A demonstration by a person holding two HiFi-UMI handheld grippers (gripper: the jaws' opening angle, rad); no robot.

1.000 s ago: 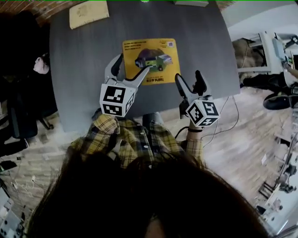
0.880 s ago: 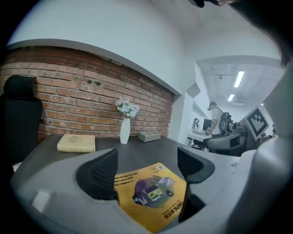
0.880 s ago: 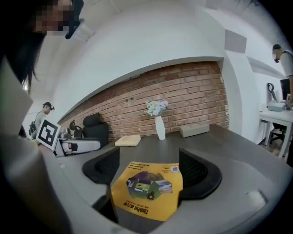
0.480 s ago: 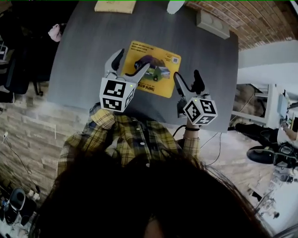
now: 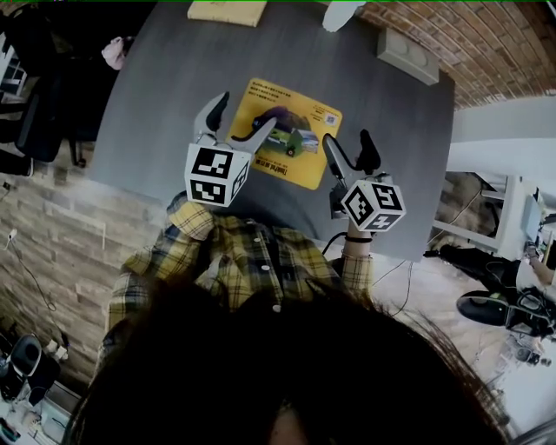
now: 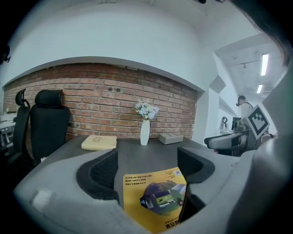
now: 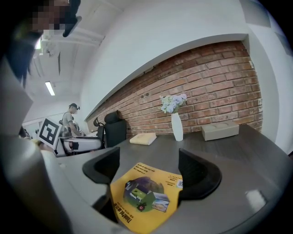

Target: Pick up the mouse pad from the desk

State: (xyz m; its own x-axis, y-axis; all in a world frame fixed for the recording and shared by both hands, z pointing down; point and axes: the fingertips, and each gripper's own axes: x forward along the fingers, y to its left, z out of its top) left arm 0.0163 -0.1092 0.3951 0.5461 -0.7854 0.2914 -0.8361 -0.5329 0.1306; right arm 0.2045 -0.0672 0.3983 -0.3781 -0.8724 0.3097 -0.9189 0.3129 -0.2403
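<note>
A yellow mouse pad (image 5: 287, 130) with a printed picture lies flat on the dark grey desk (image 5: 165, 96). My left gripper (image 5: 239, 120) hangs open over the pad's near left part, nothing between its fingers. At the pad's near right corner my right gripper (image 5: 346, 145) is open too, above bare desk. The left gripper view shows the mouse pad (image 6: 155, 199) between and below the spread jaws of the left gripper (image 6: 151, 167). The same mouse pad (image 7: 144, 194) lies ahead of the right gripper (image 7: 153, 171) in the right gripper view, untouched.
At the desk's far side are a tan book (image 5: 228, 11), a white vase with flowers (image 6: 145, 131) and a grey box (image 5: 407, 56). A black office chair (image 6: 43, 125) stands at the left. The person's plaid shirt (image 5: 252, 261) is at the near edge. Another person (image 7: 71, 119) stands far off.
The head view has swung, so the desk and pad appear turned and shifted up. Both grippers stay open at about the same places near the pad's near edge.
</note>
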